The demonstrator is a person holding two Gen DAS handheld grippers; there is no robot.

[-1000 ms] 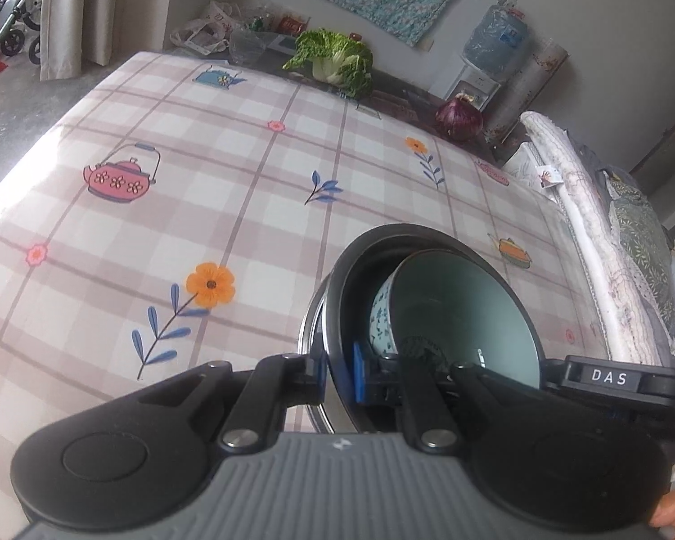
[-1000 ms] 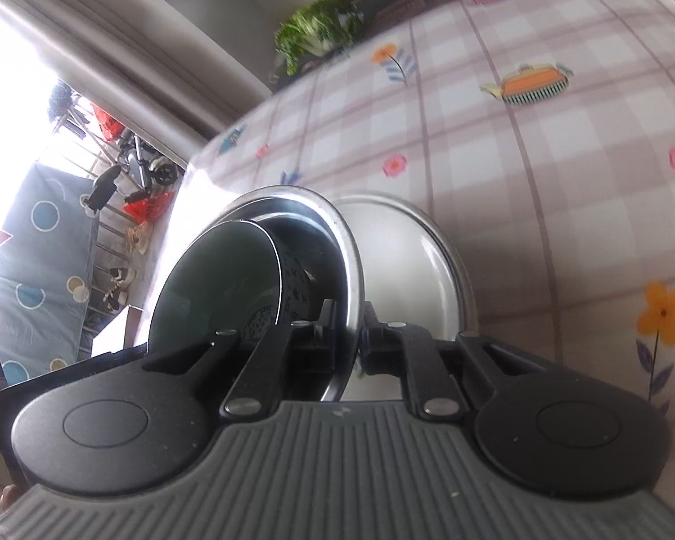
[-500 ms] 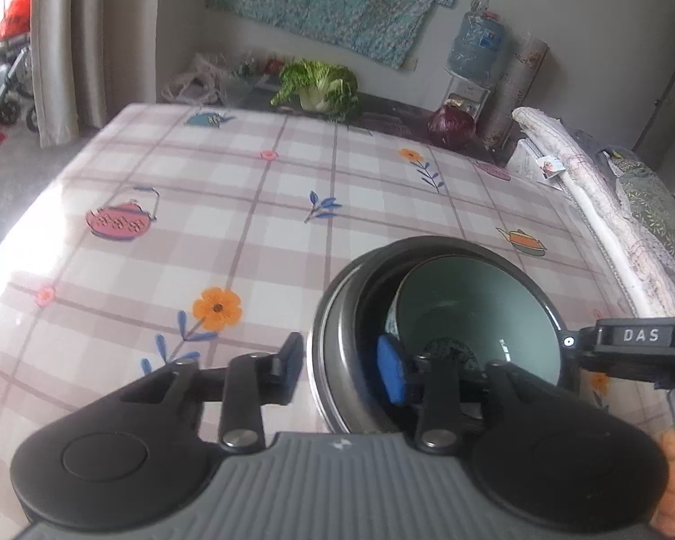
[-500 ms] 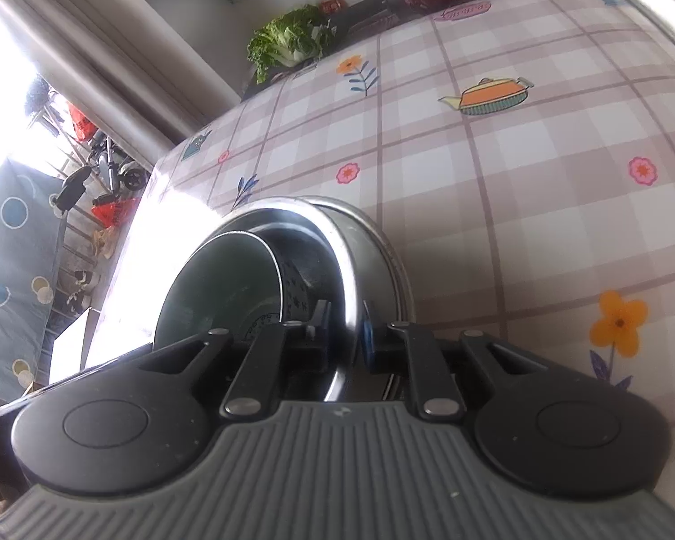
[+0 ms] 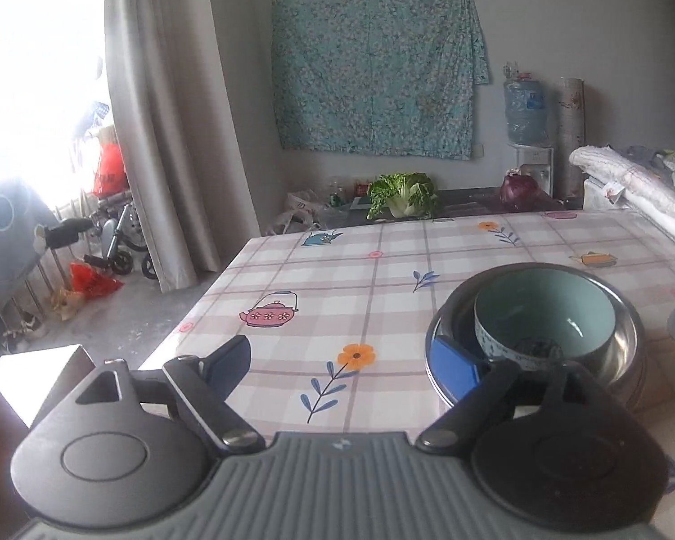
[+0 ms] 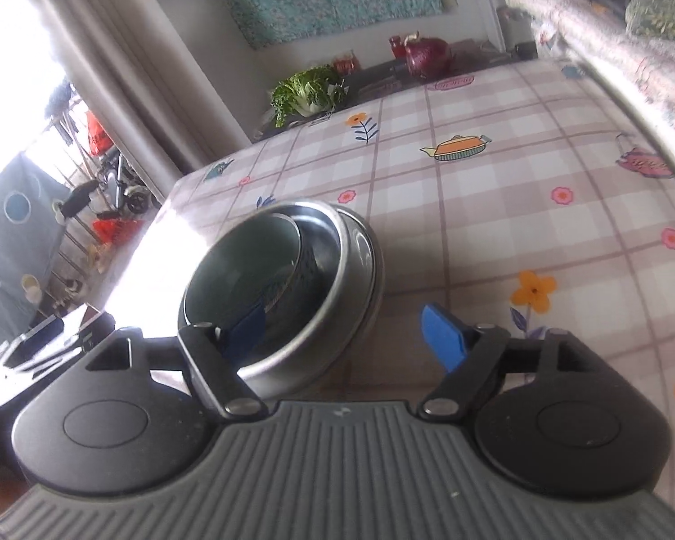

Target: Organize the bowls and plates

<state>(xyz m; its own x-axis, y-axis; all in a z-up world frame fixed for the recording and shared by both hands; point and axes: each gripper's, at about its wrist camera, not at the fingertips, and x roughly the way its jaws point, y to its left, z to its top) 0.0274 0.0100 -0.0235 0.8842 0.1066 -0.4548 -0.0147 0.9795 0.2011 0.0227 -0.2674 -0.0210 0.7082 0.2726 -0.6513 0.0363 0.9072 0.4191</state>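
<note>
Both grippers are opening w/ nothing pinched. The left gripper [image 5: 339, 360] has the stack off to its right side; the right gripper [image 6: 344, 328] has it to its left. That stack is a green bowl [image 5: 545, 317] nested in a steel bowl [image 5: 625, 346] on the checked tablecloth [image 5: 337, 279]. Round, so no long axis. Tabletop around it is bare, nothing blocking; the cabbage [image 5: 402, 194] sits well back, off the table.

My pale green bowl [image 5: 545, 315] sits upright inside the steel bowl [image 5: 625, 351], nested on steel plates [image 6: 373, 265] near the tabletop's [image 5: 337, 270] front edge.
</note>
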